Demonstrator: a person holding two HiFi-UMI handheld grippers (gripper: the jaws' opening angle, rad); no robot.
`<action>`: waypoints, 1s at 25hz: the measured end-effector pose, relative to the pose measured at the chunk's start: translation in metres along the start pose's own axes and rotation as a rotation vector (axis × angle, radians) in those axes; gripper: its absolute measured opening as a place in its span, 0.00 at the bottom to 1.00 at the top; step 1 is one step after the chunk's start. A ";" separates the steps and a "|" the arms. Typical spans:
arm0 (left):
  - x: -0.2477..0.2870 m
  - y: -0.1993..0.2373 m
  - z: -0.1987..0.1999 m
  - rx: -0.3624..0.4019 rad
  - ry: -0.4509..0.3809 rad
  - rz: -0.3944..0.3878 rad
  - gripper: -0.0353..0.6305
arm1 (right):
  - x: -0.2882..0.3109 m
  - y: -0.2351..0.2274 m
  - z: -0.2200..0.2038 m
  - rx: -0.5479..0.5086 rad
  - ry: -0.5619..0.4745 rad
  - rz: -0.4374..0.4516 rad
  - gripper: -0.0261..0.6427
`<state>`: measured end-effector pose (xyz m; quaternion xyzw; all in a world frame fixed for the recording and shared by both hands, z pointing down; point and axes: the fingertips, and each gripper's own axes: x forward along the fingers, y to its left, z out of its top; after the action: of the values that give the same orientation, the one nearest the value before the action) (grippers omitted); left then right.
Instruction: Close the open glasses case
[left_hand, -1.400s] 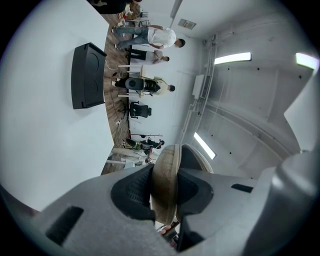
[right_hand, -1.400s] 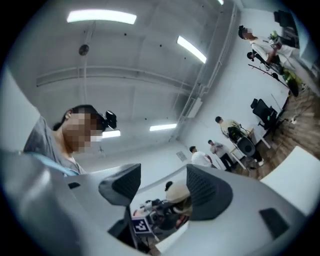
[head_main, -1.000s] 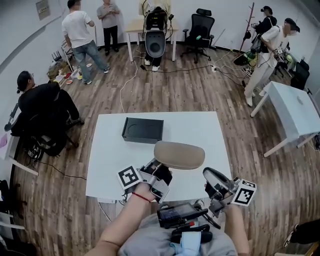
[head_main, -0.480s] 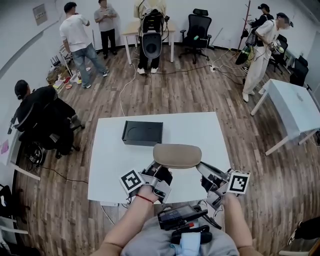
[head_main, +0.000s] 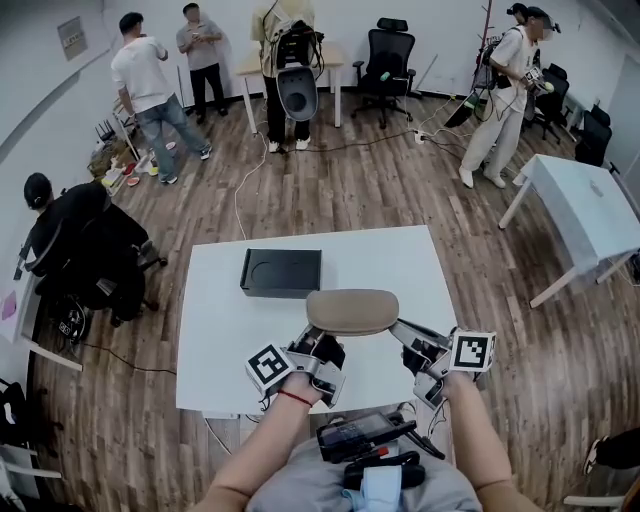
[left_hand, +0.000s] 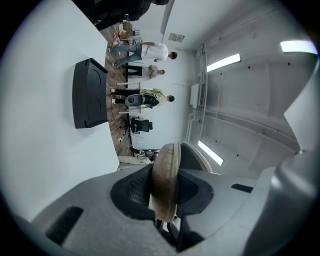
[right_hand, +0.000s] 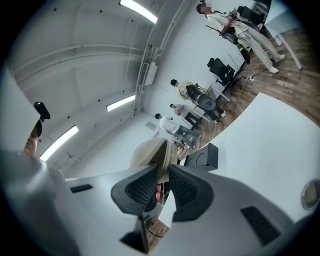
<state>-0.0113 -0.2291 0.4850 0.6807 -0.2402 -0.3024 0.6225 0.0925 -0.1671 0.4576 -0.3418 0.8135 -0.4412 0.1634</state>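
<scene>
A tan oval glasses case (head_main: 352, 311) hangs level just above the white table (head_main: 220, 330), held from both ends. My left gripper (head_main: 318, 342) is shut on its left end; in the left gripper view the tan edge of the case (left_hand: 165, 185) is pinched between the dark pads of the left gripper (left_hand: 163, 194), with a grey-lined half beside it. My right gripper (head_main: 398, 329) is shut on the case's right end. In the right gripper view the case (right_hand: 152, 154) sits between the ribbed pads of the right gripper (right_hand: 159, 188). Whether the case's halves meet fully I cannot tell.
A black box (head_main: 281, 272) lies flat on the table beyond the case. A device (head_main: 362, 433) rests on the person's lap below the table edge. Several people, office chairs (head_main: 388, 62) and a second white table (head_main: 585, 215) stand around on the wooden floor.
The right gripper has swung left and up in the head view, in to the case's right end. The left gripper and the case have shifted only slightly.
</scene>
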 end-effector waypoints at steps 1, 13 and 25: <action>0.001 0.003 -0.001 0.005 0.001 0.004 0.17 | 0.000 -0.005 0.000 0.005 0.005 -0.008 0.15; 0.017 0.065 -0.037 0.006 0.204 0.050 0.18 | -0.013 -0.070 0.007 0.097 -0.068 -0.067 0.08; -0.007 0.205 -0.062 -0.112 0.347 0.247 0.18 | -0.041 -0.158 -0.066 -0.702 0.448 -0.422 0.20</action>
<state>0.0378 -0.2028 0.6917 0.6524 -0.1940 -0.1149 0.7236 0.1496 -0.1576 0.6235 -0.4305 0.8417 -0.2259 -0.2351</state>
